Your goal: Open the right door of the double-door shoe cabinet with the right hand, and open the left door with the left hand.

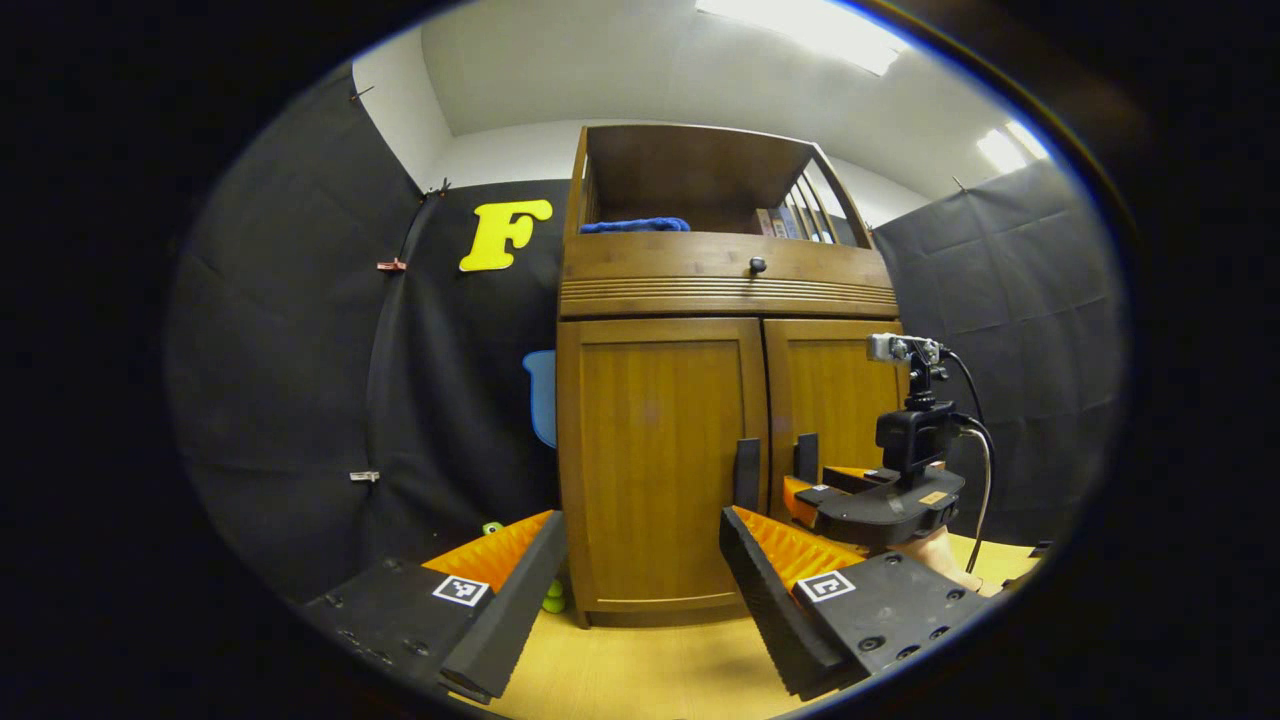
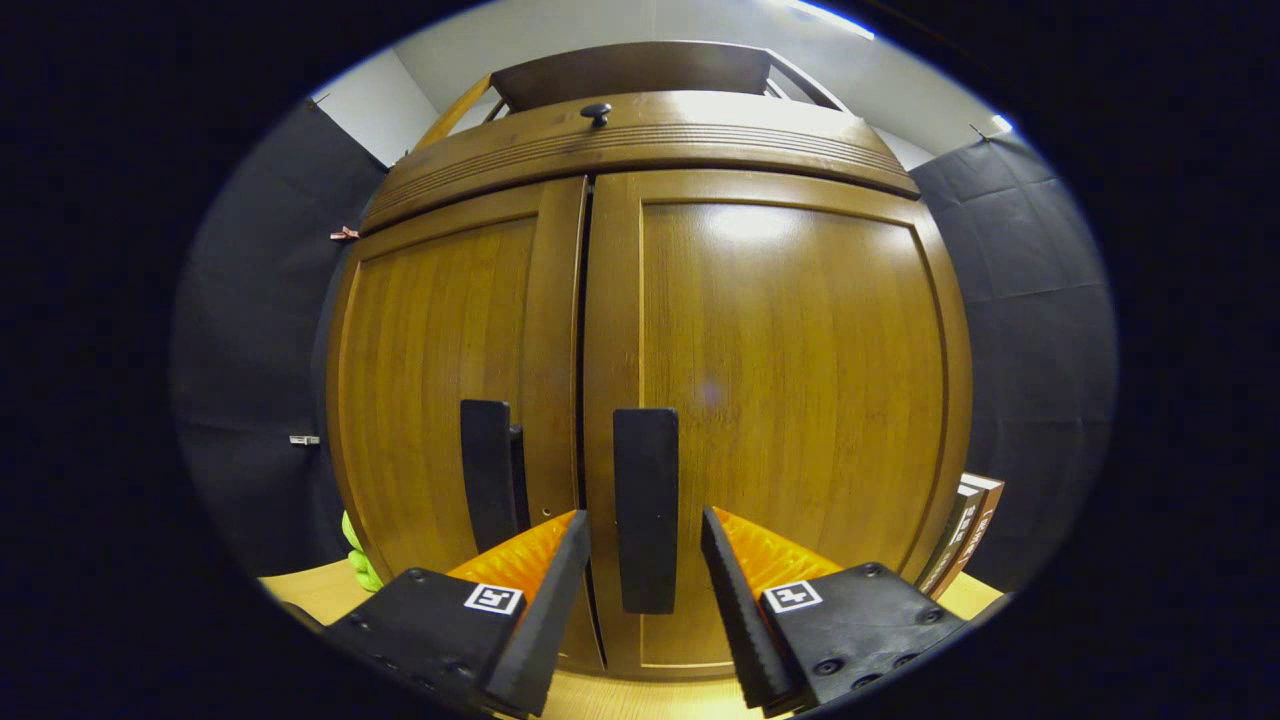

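Note:
The wooden shoe cabinet [image 1: 700, 290] stands straight ahead with both doors closed. In the left gripper view the left door [image 1: 650, 450] carries a dark vertical handle [image 1: 746, 474] by the centre seam, and the right door [image 1: 835, 395] carries its own handle [image 1: 806, 457]. My left gripper [image 1: 640, 590] is open, a short way back from the left door, holding nothing. In the right gripper view my right gripper [image 2: 645, 535] is open, and the right door's handle [image 2: 645, 510] stands between its fingers with gaps on both sides. The left handle [image 2: 488, 470] is just left of the seam. The right gripper [image 1: 800, 492] also appears at the right door.
A drawer front with a small dark knob [image 1: 757, 265] runs above the doors. The open shelf on top holds a blue cloth [image 1: 635, 225] and books [image 1: 790, 218]. A green object [image 1: 552, 598] lies at the cabinet's left foot. More books [image 2: 965, 535] lean at its right side.

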Motion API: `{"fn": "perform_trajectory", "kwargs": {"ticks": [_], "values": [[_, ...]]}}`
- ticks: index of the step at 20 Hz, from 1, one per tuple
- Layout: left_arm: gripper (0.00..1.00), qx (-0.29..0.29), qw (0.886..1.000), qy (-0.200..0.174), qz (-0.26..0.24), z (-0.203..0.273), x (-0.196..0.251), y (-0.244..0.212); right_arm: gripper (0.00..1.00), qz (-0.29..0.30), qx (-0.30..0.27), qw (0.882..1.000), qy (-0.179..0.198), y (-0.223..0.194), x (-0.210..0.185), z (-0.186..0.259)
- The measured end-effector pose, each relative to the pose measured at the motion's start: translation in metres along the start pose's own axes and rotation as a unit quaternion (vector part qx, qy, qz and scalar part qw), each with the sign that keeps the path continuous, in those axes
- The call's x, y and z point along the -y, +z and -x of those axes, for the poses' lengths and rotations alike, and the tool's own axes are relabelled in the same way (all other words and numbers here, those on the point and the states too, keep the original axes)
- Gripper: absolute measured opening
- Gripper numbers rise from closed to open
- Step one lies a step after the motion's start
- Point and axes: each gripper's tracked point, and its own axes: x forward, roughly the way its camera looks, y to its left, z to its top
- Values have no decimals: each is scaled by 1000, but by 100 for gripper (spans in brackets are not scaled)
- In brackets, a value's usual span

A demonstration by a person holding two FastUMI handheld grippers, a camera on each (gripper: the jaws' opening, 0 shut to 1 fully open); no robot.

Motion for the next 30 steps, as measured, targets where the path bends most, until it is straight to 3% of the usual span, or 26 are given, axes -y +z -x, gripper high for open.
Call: {"fn": "perform_trajectory", "kwargs": {"ticks": [3, 6, 10, 11, 13, 14, 16, 30], "values": [[96, -7, 1000, 12, 1, -2, -15, -5, 70, 11, -2, 1000, -20, -10, 2, -8], [96, -9, 1000, 21, 1, 0, -24, -8, 38, 27, 17, 999, -36, -9, 6, -16], [96, -5, 999, 31, 12, 4, -33, -5, 19, 19, 1, 1000, -17, -10, 5, -7], [95, -4, 999, 33, 15, 6, -34, -3, 24, 21, 4, 1000, -11, -9, 4, -3], [95, 0, 999, 34, 21, 8, -31, 0, 19, 26, 10, 1000, -2, -6, 4, 10], [95, 1, 999, 33, 22, 9, -28, 2, 24, 25, 10, 1000, 3, -5, 5, 17], [95, 2, 999, 30, 21, 11, -19, 6, 24, 18, 6, 1000, 15, -5, 7, 28], [95, 4, 999, -34, 17, 14, 59, 12, 24, 9, -4, 998, 60, 6, 30, 103]]}}
